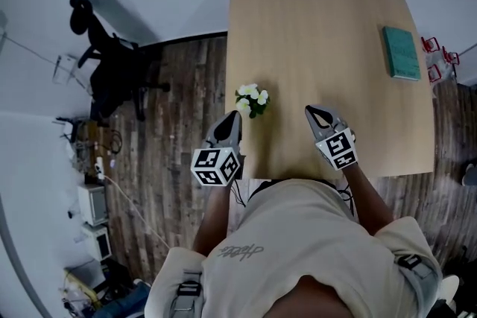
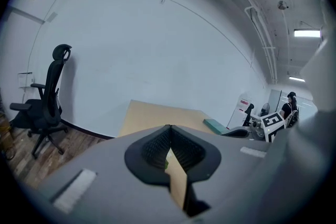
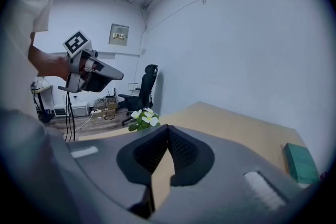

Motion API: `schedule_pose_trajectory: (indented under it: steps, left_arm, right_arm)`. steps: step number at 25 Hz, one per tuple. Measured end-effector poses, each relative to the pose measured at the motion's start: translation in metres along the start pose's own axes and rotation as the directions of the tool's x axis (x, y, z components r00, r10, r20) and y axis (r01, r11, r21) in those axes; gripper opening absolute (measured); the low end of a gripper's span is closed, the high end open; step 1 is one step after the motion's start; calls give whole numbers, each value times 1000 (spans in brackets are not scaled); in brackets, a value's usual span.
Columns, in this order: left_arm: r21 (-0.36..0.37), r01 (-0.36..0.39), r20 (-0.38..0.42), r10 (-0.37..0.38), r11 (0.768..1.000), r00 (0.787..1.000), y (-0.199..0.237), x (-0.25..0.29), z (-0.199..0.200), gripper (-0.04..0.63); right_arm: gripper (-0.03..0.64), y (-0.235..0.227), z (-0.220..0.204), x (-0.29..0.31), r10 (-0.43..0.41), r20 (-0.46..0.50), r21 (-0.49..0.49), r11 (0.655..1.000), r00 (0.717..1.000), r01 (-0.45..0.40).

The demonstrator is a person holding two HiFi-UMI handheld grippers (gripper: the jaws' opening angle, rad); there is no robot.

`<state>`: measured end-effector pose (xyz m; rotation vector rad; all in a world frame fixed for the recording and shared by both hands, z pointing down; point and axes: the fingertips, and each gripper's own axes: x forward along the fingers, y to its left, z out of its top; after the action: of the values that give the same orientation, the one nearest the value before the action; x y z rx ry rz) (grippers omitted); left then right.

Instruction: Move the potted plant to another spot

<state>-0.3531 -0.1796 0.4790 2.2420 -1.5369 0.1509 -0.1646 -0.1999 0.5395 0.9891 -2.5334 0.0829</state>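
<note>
A small potted plant [image 1: 252, 100] with white flowers and green leaves stands near the left front edge of the wooden table [image 1: 320, 26]. Just left of the plant and slightly nearer to me, my left gripper [image 1: 232, 117] hovers with its jaws together and nothing in them. My right gripper [image 1: 317, 112] hangs over the table's front part, well right of the plant, also shut and empty. In the right gripper view the plant [image 3: 144, 118] stands ahead to the left, beyond the closed jaws [image 3: 168, 128], with the left gripper [image 3: 89, 73] above it. The left gripper view shows its closed jaws [image 2: 169, 129].
A green book [image 1: 402, 52] lies near the table's right edge. A black office chair [image 1: 112, 67] stands on the wooden floor left of the table, with boxes and cables by the wall. A white wall runs behind the table. The table's far part is bare wood.
</note>
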Motion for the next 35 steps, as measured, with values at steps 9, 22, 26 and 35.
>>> schedule_pose_trajectory:
  steps: [9, 22, 26, 35]
  left_arm:
    - [72, 8, 78, -13, 997, 997, -11, -10, 44, 18]
    - [120, 20, 138, -36, 993, 990, -4, -19, 82, 18]
    - [134, 26, 163, -48, 991, 985, -6, -18, 93, 18]
    - [225, 2, 219, -53, 974, 974, -13, -25, 118, 18]
  right_arm:
    - [2, -18, 67, -23, -28, 152, 49, 999, 988, 21]
    - [2, -31, 135, -44, -76, 276, -13, 997, 958, 82]
    - [2, -33, 155, -53, -88, 326, -24, 995, 941, 101]
    - [2, -37, 174, -64, -93, 376, 23, 996, 922, 91]
